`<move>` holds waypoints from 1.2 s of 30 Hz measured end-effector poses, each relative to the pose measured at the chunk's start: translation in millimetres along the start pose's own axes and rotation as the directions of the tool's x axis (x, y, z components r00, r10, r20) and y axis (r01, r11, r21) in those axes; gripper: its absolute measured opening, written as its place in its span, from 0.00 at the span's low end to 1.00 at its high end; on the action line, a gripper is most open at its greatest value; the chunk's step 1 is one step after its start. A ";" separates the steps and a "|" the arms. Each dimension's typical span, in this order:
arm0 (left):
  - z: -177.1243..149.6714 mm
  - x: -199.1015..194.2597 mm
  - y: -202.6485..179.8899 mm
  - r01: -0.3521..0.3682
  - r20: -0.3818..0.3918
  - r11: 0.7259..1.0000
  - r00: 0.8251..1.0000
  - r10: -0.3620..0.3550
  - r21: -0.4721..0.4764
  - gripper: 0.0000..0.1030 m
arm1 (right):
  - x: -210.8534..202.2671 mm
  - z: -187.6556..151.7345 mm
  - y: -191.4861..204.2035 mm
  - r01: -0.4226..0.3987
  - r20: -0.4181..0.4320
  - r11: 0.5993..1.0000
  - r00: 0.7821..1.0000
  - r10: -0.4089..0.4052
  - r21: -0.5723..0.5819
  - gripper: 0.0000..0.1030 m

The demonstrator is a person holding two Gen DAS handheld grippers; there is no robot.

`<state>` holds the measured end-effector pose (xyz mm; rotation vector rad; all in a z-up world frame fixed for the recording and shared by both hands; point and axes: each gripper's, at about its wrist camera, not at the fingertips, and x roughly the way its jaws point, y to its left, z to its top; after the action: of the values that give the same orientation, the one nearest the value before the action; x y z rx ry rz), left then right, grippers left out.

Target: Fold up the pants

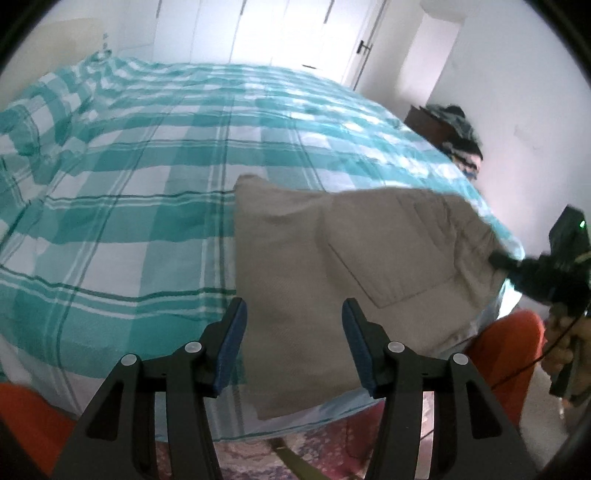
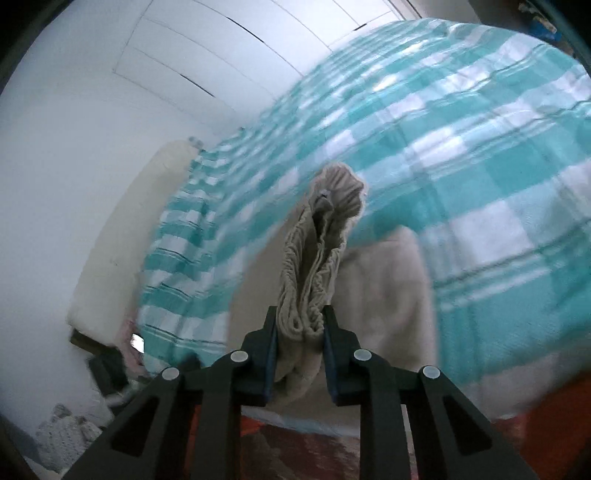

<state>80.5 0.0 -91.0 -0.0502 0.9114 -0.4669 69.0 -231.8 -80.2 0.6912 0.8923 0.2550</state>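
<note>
Here, beige pants (image 1: 332,258) lie on a teal-and-white checked bed (image 1: 147,184), toward its near edge, at about 3 o'clock from the centre of the left wrist view. The fabric is doubled over itself: a smooth panel runs toward 6 o'clock and overhangs the bed edge, while a second layer bearing a stitched patch pocket (image 1: 388,258) stretches toward 3 o'clock. The gathered elastic waistband (image 2: 314,266) rises bunched and upright at 12 o'clock from the right gripper (image 2: 300,332), whose blue-padded jaws are clamped on its folds. In the left wrist view that gripper (image 1: 498,260) appears at 3 o'clock, tip buried in the raised cloth, with the person's right hand (image 1: 565,343) on the handle below it. The left gripper (image 1: 293,332) hovers at 6 o'clock over the lower panel, jaws apart, one pad on either side of the cloth; contact with the fabric cannot be judged. Motion blur softens the right wrist view. White wardrobe doors (image 1: 277,29) stand beyond the bed at 12 o'clock.
</note>
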 end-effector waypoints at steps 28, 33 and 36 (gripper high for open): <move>-24.8 -18.1 24.8 -0.015 -0.140 0.991 0.990 0.034 0.133 0.87 | 104.6 4.2 -10.3 0.254 -0.067 0.923 0.956 -0.284 -0.290 0.41; -45.0 12.0 -11.1 -0.112 -0.174 0.953 0.971 0.165 0.280 0.87 | 109.2 4.4 -7.6 0.262 -0.052 0.919 0.956 -0.289 -0.294 0.41; -48.6 20.6 -16.9 -0.161 -0.170 0.933 0.960 0.224 0.321 0.86 | 103.3 3.3 -13.1 0.262 -0.053 0.919 0.956 -0.289 -0.294 0.41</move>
<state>47.5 -16.2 -132.5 0.3742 1.0250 -0.4283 134.2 -193.9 -152.0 0.2821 1.0086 0.1594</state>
